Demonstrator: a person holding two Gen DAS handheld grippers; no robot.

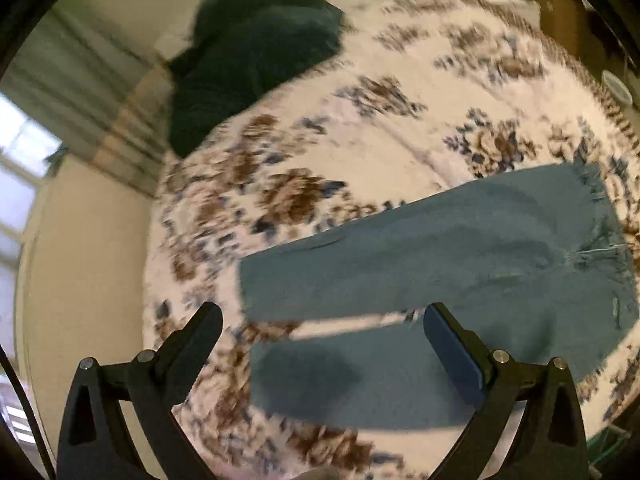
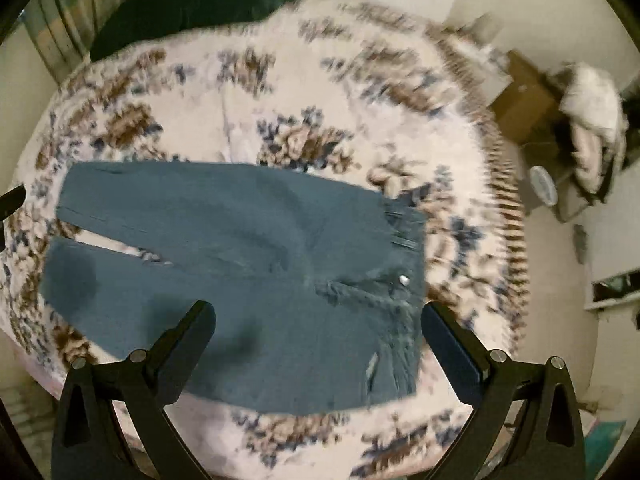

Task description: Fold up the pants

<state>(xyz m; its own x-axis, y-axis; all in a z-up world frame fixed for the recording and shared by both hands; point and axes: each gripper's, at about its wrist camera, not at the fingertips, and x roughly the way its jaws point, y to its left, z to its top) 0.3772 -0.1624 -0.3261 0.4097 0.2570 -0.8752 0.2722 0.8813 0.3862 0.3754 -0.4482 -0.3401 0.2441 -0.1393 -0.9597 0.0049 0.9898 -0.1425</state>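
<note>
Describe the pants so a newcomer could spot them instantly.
Start from the bed with the floral cover, white with brown and blue blooms. The pants lie flat on its near part, legs spread apart, a metal button at the waistband. They are plain blue denim; the only other fabric, a dark green heap, sits at the far edge.

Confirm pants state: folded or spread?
Spread. The pants lie flat on the floral bedspread, both legs apart with a gap between; no fold made.

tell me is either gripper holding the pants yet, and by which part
Nothing is held. The left gripper and right gripper are both open above the blue denim pants, lying flat on the floral bedspread.
</note>
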